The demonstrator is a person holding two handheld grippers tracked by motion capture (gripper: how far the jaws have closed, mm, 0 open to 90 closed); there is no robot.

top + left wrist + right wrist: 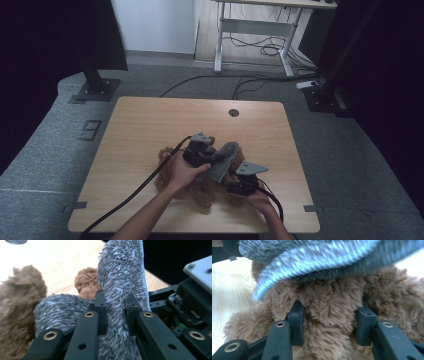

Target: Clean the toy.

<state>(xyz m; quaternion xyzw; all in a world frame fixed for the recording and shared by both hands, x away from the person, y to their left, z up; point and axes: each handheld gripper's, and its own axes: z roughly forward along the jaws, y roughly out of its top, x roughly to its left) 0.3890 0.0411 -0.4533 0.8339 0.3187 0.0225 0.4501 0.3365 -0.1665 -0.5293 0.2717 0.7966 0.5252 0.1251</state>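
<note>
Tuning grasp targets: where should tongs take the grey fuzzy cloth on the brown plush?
Grip the grey cloth on its raised fold, jaws straddling it from both flat faces, as the left tongs do: it stands clear of the brown plush toy, so no fur gets caught.

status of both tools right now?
Left tool: closed on the grey fuzzy cloth.
Right tool: closed on the brown plush toy.

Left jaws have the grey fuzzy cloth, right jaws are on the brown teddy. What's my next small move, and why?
Probably draw the left gripper a little further across the brown teddy, keeping its jaws shut. The grey fuzzy cloth is pinched between them and already drapes over the plush, as the right gripper view shows, while the right gripper pins the teddy on the wooden table, so the toy should stay put.
</note>
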